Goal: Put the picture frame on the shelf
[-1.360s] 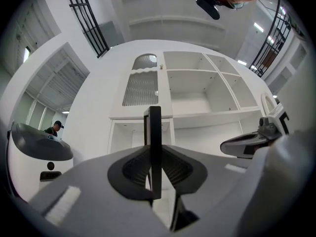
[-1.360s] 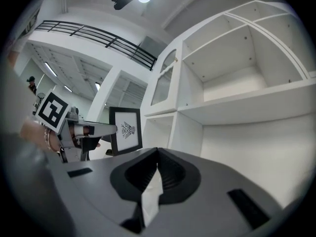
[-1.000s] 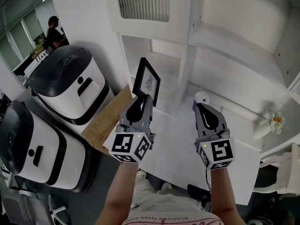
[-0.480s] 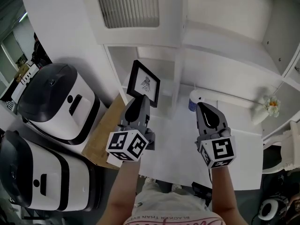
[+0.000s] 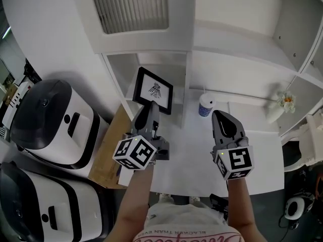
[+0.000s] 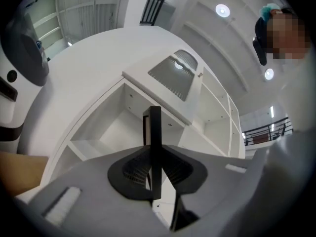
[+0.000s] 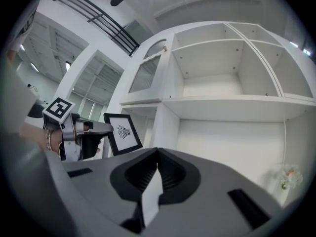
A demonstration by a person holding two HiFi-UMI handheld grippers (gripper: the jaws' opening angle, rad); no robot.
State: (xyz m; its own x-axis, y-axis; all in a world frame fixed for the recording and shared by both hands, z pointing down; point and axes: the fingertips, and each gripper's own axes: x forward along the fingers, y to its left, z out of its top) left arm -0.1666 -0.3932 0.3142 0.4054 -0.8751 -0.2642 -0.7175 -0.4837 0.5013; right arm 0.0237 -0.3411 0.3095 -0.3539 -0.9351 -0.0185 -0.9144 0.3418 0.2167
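The picture frame [image 5: 154,91] is black with a white mat and a small dark drawing. My left gripper [image 5: 152,106] is shut on its lower edge and holds it upright in front of the white shelf unit's lower left compartment [image 5: 123,67]. In the left gripper view the frame [image 6: 155,127] stands edge-on between the pads, with the open compartments [image 6: 111,127] behind it. My right gripper [image 5: 225,121] hovers to the right over the white tabletop [image 5: 192,160], shut with nothing in it. The right gripper view shows the frame [image 7: 123,131] at its left, and the shelf's compartments [image 7: 212,73] bare.
A white and blue cup [image 5: 205,105] stands on the shelf's low ledge. A small vase of flowers [image 5: 285,101] is at the right. Two white and black machines [image 5: 45,117] stand on the floor at the left, beside a brown board [image 5: 107,147]. A louvred panel [image 5: 128,6] tops the left column.
The view has swung up along the shelf. My left gripper has carried the frame closer to the lower left compartment. The right gripper has stayed about where it was, still shut.
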